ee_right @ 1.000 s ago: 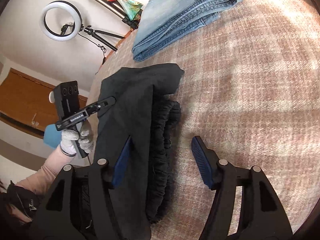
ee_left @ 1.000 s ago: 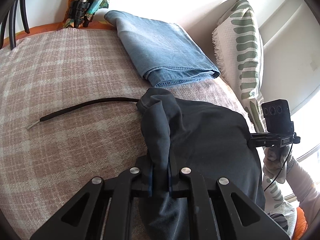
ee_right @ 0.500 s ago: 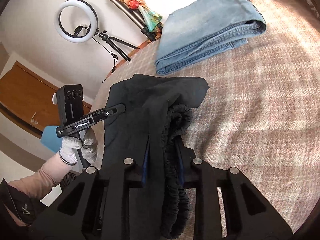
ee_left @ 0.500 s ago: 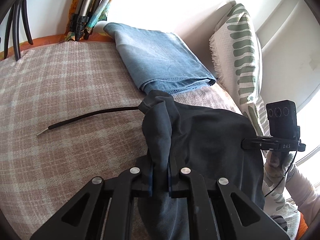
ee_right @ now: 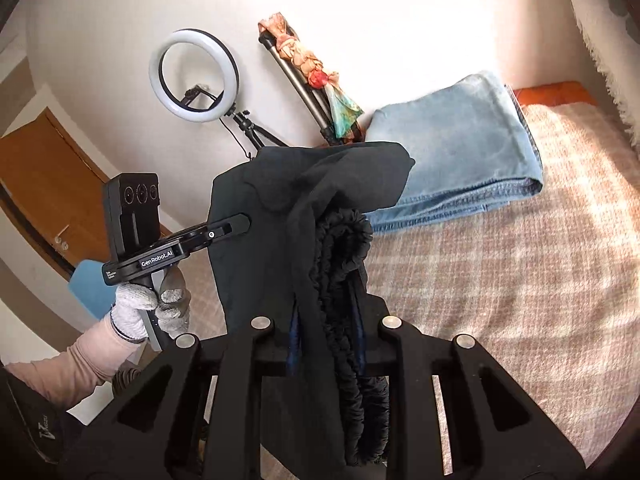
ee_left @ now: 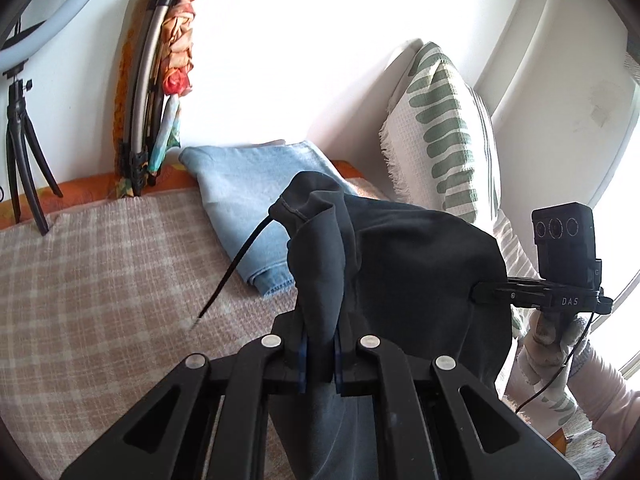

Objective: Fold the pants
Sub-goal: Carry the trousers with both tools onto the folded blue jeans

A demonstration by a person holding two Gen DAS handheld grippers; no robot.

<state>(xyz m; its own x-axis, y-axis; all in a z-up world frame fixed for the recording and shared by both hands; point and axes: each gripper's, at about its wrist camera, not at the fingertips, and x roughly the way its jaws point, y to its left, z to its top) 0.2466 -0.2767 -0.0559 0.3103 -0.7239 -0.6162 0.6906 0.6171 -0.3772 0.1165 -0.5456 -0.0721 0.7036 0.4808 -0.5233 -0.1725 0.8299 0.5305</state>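
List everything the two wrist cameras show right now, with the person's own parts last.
black pants: one, black, lifted off the bed, pinched by both tongs
drawstring: one, black, dangling from the pants
folded jeans: one, light blue, far end of the bed by the wall
plaid blanket: one, pink-beige check, covering the bed
pillow: one, white with green marks, against the wall
ring light: one, white, on a black tripod
folded stand: one, metal with an orange scarf tied on, leaning on the wall
door: one, brown wood
left tongs: shut on the pants
right tongs: closing on the gathered waistband
gloved hands: two, white gloves
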